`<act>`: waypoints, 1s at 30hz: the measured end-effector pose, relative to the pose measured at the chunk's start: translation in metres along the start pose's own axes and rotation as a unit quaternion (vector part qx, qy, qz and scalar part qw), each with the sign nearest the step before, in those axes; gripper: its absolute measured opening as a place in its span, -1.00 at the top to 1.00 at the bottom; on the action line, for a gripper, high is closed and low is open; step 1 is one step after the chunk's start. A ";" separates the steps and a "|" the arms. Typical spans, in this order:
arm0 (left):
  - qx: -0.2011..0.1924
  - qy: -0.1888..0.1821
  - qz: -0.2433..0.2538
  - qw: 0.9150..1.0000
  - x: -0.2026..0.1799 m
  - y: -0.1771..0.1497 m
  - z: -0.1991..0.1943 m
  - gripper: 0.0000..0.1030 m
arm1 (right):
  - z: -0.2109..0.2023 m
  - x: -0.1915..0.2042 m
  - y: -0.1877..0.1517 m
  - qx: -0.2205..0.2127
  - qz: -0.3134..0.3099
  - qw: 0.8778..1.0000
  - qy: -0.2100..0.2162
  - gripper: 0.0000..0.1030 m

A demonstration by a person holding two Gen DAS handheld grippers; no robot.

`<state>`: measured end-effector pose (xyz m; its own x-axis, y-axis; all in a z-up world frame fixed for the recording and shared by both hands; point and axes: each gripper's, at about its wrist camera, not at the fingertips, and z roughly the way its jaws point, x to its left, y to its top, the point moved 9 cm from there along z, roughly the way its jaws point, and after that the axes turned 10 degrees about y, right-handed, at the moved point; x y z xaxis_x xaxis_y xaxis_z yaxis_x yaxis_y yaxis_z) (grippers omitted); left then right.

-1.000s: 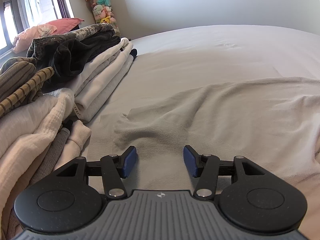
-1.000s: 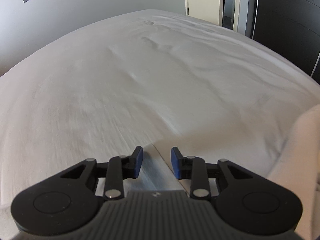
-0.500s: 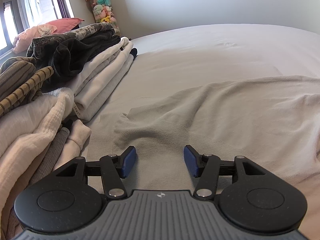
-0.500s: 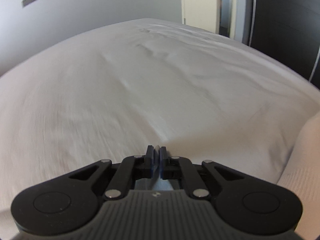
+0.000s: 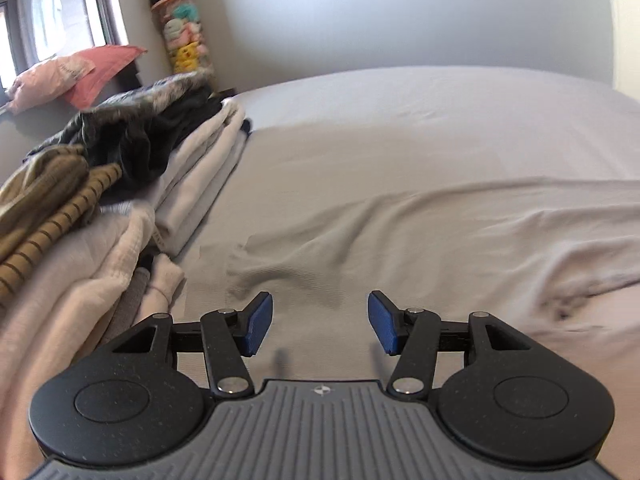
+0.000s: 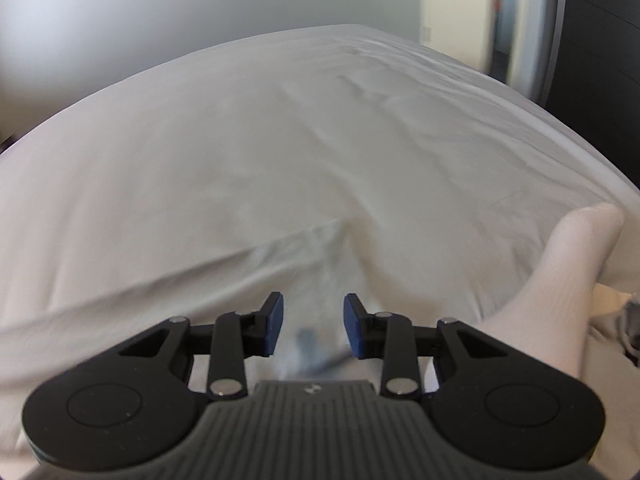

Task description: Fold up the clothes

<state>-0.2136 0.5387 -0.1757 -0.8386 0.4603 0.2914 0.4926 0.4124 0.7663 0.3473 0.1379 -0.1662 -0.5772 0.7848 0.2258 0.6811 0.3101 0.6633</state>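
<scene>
A pale beige ribbed garment (image 5: 420, 240) lies spread over the white bed. Its left corner sits just ahead of my left gripper (image 5: 320, 322), which hovers open above the cloth with nothing between its blue pads. In the right wrist view the same pale garment (image 6: 248, 276) shows as a blurred, rumpled edge ahead of my right gripper (image 6: 314, 326). That gripper is open with its pads apart and holds nothing. Cloth lies under and between its fingers.
A heap of clothes (image 5: 92, 184) fills the left side: striped brown, dark and white folded pieces. A pink pillow (image 5: 72, 74) and plush toys (image 5: 182, 36) stand by the window. A white ribbed sleeve or sock (image 6: 560, 280) lies right. The bed sheet (image 6: 320, 140) stretches ahead.
My right gripper shut on the garment's edge half a second ago and has now opened, letting it go. The cloth now lies bunched further ahead. The left gripper tilted up slightly and stayed open.
</scene>
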 end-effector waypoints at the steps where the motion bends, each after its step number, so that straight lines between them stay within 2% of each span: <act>1: -0.003 -0.012 0.007 1.000 0.000 -0.001 -0.009 -0.22 | -0.010 0.006 -0.004 0.008 -0.012 1.000 0.012 0.30; 5: -0.016 -0.043 0.066 0.997 -0.002 -0.009 -0.044 -0.22 | -0.052 0.026 -0.021 0.045 -0.094 0.994 0.045 0.30; 8: -0.014 -0.064 0.117 0.991 -0.002 -0.020 -0.066 -0.22 | -0.082 0.035 -0.043 0.077 -0.175 0.980 0.053 0.30; 10: -0.013 -0.074 0.155 0.985 -0.003 -0.027 -0.079 -0.22 | -0.100 0.035 -0.060 0.097 -0.217 0.970 0.057 0.30; 14: -0.001 -0.101 0.226 0.969 -0.011 -0.042 -0.102 -0.22 | -0.131 0.033 -0.100 0.144 -0.256 0.953 0.076 0.27; 17: 0.010 -0.114 0.263 0.958 -0.020 -0.051 -0.111 -0.22 | -0.141 0.035 -0.131 0.183 -0.297 0.933 0.087 0.12; 19: 0.010 -0.112 0.278 0.954 -0.026 -0.054 -0.116 -0.22 | -0.141 0.040 -0.149 0.200 -0.334 0.918 0.075 -0.15; 22: 0.007 -0.111 0.258 0.960 -0.032 -0.050 -0.121 -0.22 | -0.137 0.045 -0.173 0.223 -0.383 0.895 0.048 -0.15; 23: 0.008 -0.111 0.249 0.962 -0.033 -0.048 -0.122 -0.22 | -0.133 0.044 -0.177 0.228 -0.394 0.890 0.036 -0.14; 24: 0.007 -0.110 0.238 0.965 -0.035 -0.046 -0.123 -0.22 | -0.130 0.044 -0.179 0.230 -0.393 0.890 0.033 -0.14; 26: 0.008 -0.111 0.213 0.971 -0.040 -0.043 -0.123 -0.22 | -0.125 0.045 -0.180 0.232 -0.386 0.893 0.030 0.09; 28: 0.012 -0.114 0.182 0.977 -0.045 -0.040 -0.122 -0.22 | -0.122 0.051 -0.180 0.225 -0.378 0.898 0.036 0.66; 30: 0.018 -0.118 0.145 0.982 -0.051 -0.038 -0.120 -0.22 | -0.125 0.065 -0.178 0.206 -0.368 0.905 0.053 0.83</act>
<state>-0.2175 0.4054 -0.1506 -0.5871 0.7301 0.3495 0.7141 0.2638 0.6485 0.1322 0.0664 -0.1808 -0.9682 0.2344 -0.0878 0.1913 0.9190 0.3447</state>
